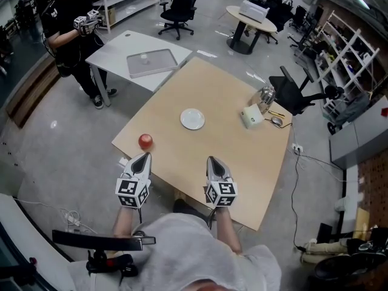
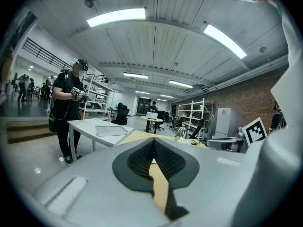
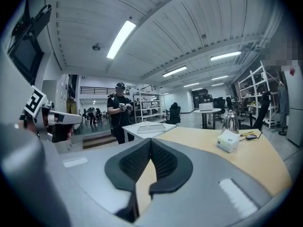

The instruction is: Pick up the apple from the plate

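A red apple (image 1: 145, 141) lies on the bare wooden table (image 1: 242, 162) near its left corner, apart from the empty white plate (image 1: 192, 119) in the middle. My left gripper (image 1: 143, 156) hovers at the table's near edge just behind the apple, jaws shut and empty. About a hand's width to the right, my right gripper (image 1: 213, 160) is also shut with nothing in it. In the left gripper view the gripper (image 2: 154, 140) has its jaws meeting at the tip; the right gripper view shows that gripper (image 3: 150, 140) the same way. Neither gripper view shows the apple.
A white tissue box (image 1: 251, 116), a glass kettle (image 1: 265, 96) and a mouse (image 1: 276, 120) sit at the table's far right corner. A black chair (image 1: 294, 93) stands beside it. A grey table (image 1: 115, 50) and a person (image 1: 70, 23) holding grippers are at the far left.
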A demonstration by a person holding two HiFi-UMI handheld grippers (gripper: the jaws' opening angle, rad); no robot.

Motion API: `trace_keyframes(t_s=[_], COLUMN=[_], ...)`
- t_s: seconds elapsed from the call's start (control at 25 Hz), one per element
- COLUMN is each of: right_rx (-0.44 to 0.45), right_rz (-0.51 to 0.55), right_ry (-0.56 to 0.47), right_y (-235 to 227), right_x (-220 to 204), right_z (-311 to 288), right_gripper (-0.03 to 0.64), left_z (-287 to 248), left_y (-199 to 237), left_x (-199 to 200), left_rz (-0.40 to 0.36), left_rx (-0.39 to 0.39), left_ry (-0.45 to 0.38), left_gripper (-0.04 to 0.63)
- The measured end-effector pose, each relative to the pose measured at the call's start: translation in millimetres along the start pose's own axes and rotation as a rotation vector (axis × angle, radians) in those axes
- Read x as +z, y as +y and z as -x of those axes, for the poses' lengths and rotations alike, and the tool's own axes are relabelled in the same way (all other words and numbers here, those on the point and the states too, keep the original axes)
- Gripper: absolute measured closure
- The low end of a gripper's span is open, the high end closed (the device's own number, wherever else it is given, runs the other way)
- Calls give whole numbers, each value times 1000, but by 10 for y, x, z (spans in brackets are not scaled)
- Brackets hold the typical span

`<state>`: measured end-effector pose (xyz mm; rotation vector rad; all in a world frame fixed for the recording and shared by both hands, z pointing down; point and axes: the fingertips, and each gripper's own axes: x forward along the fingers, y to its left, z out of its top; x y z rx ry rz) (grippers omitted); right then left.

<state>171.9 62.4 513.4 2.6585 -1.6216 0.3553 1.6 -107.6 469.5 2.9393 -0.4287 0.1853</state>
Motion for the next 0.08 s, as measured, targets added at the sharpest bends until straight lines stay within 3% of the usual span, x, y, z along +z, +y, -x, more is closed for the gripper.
trace_keyframes(t_s=[0.08], right_rx=[-3], right_rz=[2], right_ry=[3], right_y=[-17], right_x=[-20], right_z=[-7], right_gripper=[611], left_z=[-5], left_y=[4], left_x=[-13], left_rz=[0], left_rx=[0], left_ry=[0], left_gripper=[575])
